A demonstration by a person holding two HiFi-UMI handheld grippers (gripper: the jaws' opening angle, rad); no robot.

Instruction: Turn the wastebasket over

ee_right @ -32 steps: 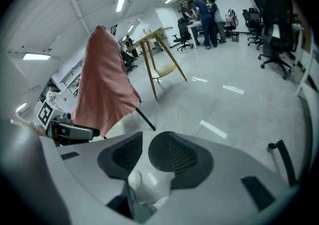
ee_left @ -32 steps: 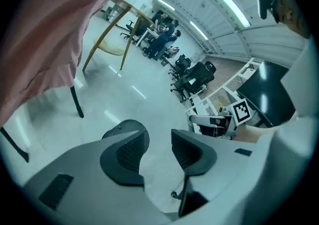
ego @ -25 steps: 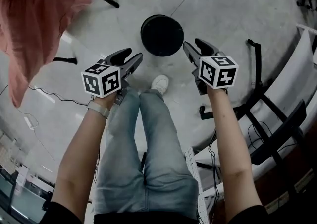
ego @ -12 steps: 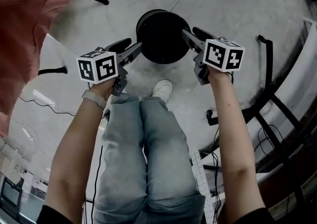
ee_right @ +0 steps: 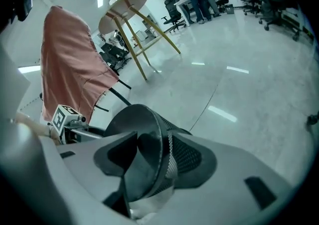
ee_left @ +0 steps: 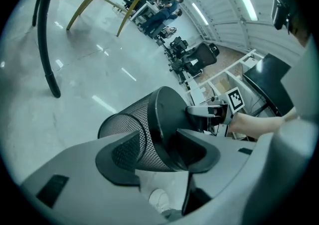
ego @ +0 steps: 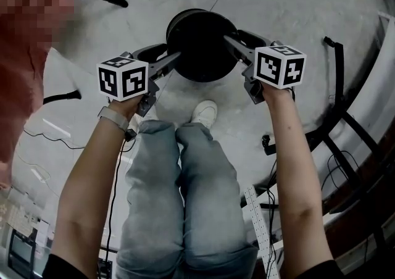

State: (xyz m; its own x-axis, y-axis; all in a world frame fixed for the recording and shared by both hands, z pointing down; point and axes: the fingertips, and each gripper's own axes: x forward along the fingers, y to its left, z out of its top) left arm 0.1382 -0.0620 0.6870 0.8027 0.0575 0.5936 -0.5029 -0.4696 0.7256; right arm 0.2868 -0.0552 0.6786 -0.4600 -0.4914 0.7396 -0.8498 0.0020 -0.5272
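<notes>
Wastebasket [ego: 200, 46] sits at 12 o'clock from the person's knees, black mesh w/ a solid base, caught btwn both tools and apparently clear of the floor [ego: 296, 0]. It's tipped on its side in both gripper views. Left gripper [ee_left: 158, 152] meets it at its 9 o'clock: jaws spread about halfway, one on the mesh, one on the solid band, seemingly clamped over that edge. Right gripper [ee_right: 152, 159] is at 3 o'clock, same story: jaws part-open, one against the flat base disc, the other on the mesh wall.

Risks, as I judge them:
- Both holds are thin edge pinches near the base, so during rotation the mesh could slide out.
- If the hands turn at diff rates, the basket twists and one grip pops off.
- A drop lands near the shoe [ego: 202, 111] at 6 o'clock below it, and the basket prob rolls away.
</notes>
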